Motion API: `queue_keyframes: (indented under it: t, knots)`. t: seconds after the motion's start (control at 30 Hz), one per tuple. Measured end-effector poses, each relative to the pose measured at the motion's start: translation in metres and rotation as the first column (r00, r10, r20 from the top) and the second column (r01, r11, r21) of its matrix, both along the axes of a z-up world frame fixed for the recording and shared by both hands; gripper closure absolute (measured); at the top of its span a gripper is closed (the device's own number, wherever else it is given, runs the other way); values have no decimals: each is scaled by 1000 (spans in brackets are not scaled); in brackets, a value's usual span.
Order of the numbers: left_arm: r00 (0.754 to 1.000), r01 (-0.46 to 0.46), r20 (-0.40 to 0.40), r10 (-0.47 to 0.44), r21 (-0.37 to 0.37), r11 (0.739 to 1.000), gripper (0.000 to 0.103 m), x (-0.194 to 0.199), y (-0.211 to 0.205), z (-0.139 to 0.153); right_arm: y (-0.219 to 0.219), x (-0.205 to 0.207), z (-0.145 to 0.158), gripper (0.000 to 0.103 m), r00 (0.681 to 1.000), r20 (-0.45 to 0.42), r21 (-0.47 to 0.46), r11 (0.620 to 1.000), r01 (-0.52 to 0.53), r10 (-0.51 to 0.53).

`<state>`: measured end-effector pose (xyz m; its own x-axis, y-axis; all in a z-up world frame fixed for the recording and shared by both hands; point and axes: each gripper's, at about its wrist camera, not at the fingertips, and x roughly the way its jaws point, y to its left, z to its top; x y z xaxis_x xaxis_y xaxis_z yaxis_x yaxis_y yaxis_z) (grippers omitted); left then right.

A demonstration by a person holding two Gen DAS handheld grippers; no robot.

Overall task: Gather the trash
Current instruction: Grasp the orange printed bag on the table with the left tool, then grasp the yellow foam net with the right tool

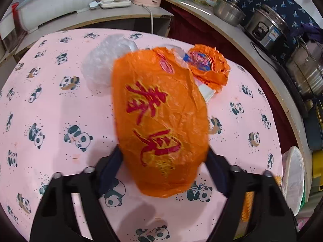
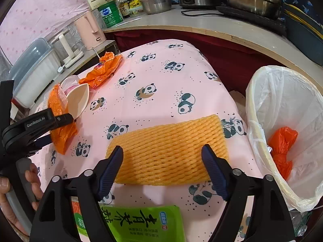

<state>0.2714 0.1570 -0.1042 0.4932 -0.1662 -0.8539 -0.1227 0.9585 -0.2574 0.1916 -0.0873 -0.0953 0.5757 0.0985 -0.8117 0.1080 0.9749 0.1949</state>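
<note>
My left gripper (image 1: 163,159) is shut on an orange plastic bag (image 1: 159,121) with red characters and holds it above the pink panda tablecloth (image 1: 50,111). The held bag also shows in the right wrist view (image 2: 60,125), with the left gripper (image 2: 52,121) on it. My right gripper (image 2: 162,161) is open, its fingers on either side of an orange foam net sleeve (image 2: 167,151) lying on the cloth. A second crumpled orange bag (image 1: 210,66) (image 2: 103,70) and bubble wrap (image 1: 103,60) lie farther back. A white-lined trash bin (image 2: 282,133) at the right holds an orange bag (image 2: 282,147).
A green packet (image 2: 141,223) lies under my right gripper. A beige bowl (image 2: 77,98) sits by the held bag. A pink kettle (image 2: 90,30), power strip (image 1: 113,3), pots and a rice cooker (image 1: 266,30) stand on counters behind. The bin (image 1: 292,177) shows at the table's right edge.
</note>
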Motion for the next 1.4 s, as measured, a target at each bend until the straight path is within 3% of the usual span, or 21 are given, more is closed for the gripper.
queue_keyframes:
  t: [0.2, 0.33, 0.53, 0.6, 0.7, 0.83, 1.13, 1.17, 1.2, 1.27, 1.4]
  knots:
    - [1000, 21, 12, -21, 1, 1000, 67, -9, 0, 0, 14, 5, -6, 20, 1000, -5, -90, 996, -18, 18]
    - [999, 27, 30, -28, 24, 999, 72, -21, -2, 6, 18, 3, -8, 24, 1000, -1, -134, 991, -21, 21]
    - [995, 63, 74, -65, 36, 997, 74, -41, -13, 24, 12, -1, -5, 48, 1000, 0, -161, 987, -5, 6]
    - [993, 81, 83, -83, 26, 996, 74, -48, -18, 29, 10, -3, -4, 59, 1000, 1, -161, 987, -8, 8]
    - [990, 107, 94, -109, 30, 994, 75, -58, -27, 35, 8, -5, -3, 86, 1000, -4, -133, 991, -28, 28]
    - [985, 139, 102, -142, 35, 990, 75, -70, -39, 40, 13, -10, -1, 102, 999, -8, -131, 990, -48, 47]
    - [976, 179, 118, -183, 39, 983, 76, -93, -54, 51, 0, -27, 19, 100, 999, 37, -73, 997, -22, 24]
    - [975, 185, 116, -188, 39, 982, 76, -95, -56, 51, -2, -29, 20, 91, 999, 40, -75, 997, -14, 17]
    - [974, 190, 116, -193, 39, 981, 76, -96, -58, 51, -5, -30, 21, 71, 999, 42, -84, 996, 0, 3]
    - [972, 202, 114, -205, 40, 979, 76, -99, -63, 51, -12, -33, 23, 44, 998, 56, -89, 996, 26, -21]
    - [969, 219, 103, -222, 44, 975, 76, -101, -72, 47, -21, -26, 14, 40, 999, 27, -73, 997, 29, -27]
